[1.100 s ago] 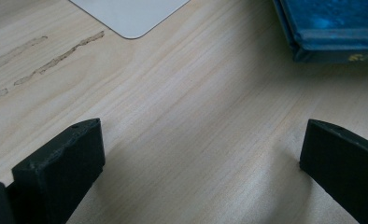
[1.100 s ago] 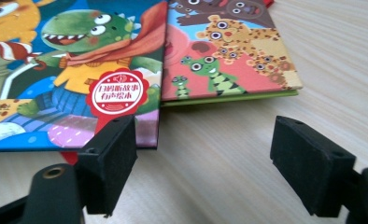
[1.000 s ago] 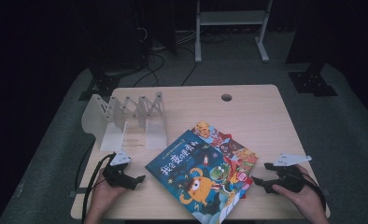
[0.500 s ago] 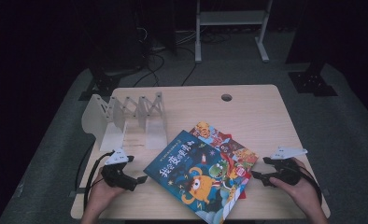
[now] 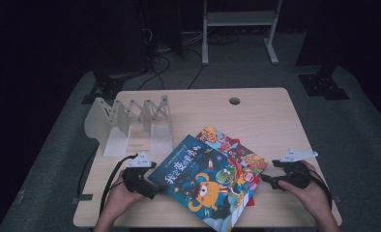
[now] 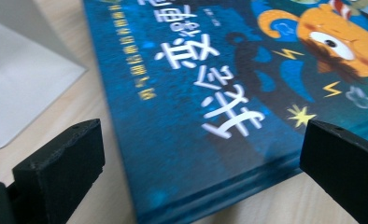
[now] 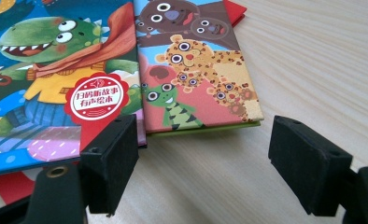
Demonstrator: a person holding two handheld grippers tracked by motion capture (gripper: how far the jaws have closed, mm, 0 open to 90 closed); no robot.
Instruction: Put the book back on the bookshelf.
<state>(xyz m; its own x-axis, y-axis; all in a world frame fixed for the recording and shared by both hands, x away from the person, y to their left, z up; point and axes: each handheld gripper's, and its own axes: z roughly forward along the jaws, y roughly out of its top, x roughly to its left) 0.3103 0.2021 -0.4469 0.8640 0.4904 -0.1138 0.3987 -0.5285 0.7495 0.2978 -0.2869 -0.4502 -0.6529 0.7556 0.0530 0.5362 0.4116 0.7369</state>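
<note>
High view: left gripper (image 5: pixel 152 180) has been brought to the blue book (image 5: pixel 203 186) near the table's (image 5: pixel 261 116) front edge, jaws spread; right gripper (image 5: pixel 267 180) is held spread beside it; gripping is judged next.

The left hand-held gripper (image 5: pixel 150 180), earlier just left of the blue book (image 5: pixel 203 186), now sits right at its left corner, which lies between the open jaws in the left gripper view. The right hand-held gripper (image 5: pixel 266 178) is a little farther up the bench (image 5: pixel 256 116) than before.
</note>
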